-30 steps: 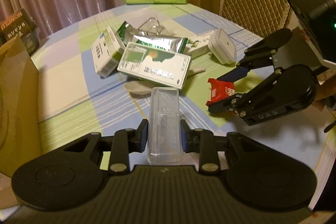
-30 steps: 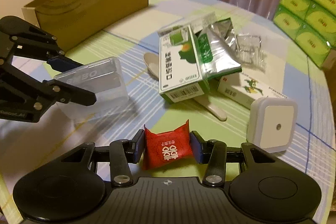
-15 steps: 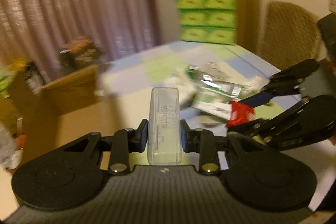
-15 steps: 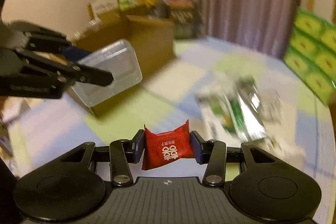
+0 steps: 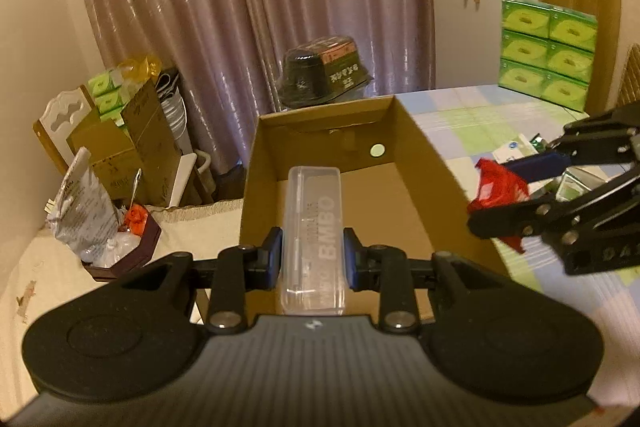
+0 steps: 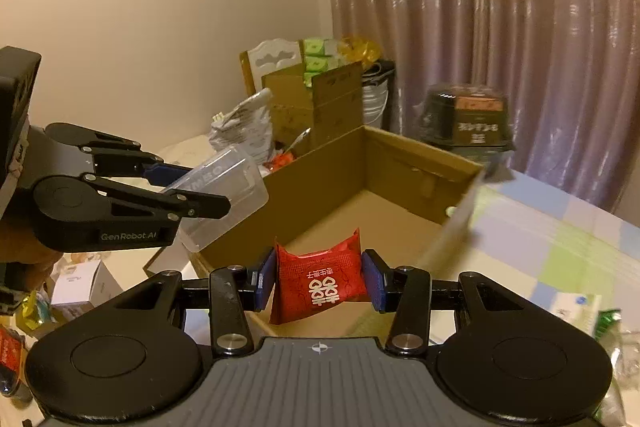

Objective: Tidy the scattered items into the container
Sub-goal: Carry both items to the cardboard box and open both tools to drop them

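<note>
My left gripper [image 5: 313,259] is shut on a clear plastic case [image 5: 314,227] and holds it above the open cardboard box [image 5: 424,143], whose floor is bare. From the right wrist view that case [image 6: 228,187] hangs over the box's near left wall [image 6: 320,163], with the left gripper [image 6: 200,187] clamped on it. My right gripper [image 6: 319,281] is shut on a red sachet [image 6: 320,281] with white characters, at the box's near edge. In the left wrist view the right gripper [image 5: 516,195] and its red sachet [image 5: 498,187] sit just right of the box.
The chequered tablecloth [image 5: 480,115] carries remaining packets [image 5: 520,147] at the right, and green tissue packs [image 5: 546,55] are stacked behind. A black tub [image 5: 320,71] stands behind the box. Left of the box are a brown carton [image 5: 128,143], a silver bag [image 5: 86,207] and clutter.
Both grippers have risen and swung left from the pile of items on the table to the cardboard box, each keeping its object. The box now fills the middle of both views.
</note>
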Motion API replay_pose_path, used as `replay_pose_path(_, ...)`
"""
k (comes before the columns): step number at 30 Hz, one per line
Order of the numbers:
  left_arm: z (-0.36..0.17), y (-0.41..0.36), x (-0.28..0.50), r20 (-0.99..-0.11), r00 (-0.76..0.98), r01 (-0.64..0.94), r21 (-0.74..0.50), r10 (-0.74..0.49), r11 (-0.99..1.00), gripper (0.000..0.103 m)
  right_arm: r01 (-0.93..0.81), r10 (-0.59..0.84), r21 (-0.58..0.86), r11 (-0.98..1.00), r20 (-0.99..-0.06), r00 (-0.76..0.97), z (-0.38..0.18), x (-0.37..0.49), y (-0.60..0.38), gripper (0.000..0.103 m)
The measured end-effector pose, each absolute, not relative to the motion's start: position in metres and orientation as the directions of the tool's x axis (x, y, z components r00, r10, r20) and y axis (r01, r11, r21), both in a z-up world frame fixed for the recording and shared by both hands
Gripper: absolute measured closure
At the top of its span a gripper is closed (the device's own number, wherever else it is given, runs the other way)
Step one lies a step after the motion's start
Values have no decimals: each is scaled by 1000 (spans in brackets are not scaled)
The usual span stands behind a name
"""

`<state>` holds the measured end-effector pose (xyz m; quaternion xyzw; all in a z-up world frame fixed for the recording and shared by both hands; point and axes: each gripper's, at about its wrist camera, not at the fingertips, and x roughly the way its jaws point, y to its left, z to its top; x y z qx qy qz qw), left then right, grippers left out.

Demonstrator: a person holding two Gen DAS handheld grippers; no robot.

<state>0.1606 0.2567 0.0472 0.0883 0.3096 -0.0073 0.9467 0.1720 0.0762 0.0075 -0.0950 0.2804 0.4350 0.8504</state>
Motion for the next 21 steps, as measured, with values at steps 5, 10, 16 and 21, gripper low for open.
replay_pose_path(5, 31, 268, 178, -597, 802, 75, 124, 14, 989, 77, -790, 667, 72, 608, -585, 460, -11, 186, 98, 60)
replay_pose_path(10, 14, 271, 187, -597, 803, 68, 86, -3, 994, 73, -786, 655, 70, 614, -601, 458, -24, 195, 107, 60)
replay_pose_path(16, 8, 280, 183, -584, 812, 29, 92, 31, 995, 51, -786, 642, 57, 616, -615, 458, -37, 200, 109, 57)
replay_pose_path(21, 12, 289, 174, -554, 830, -13, 102, 68, 995, 42, -779, 643, 57, 625, -604, 471, -38, 200, 106, 37)
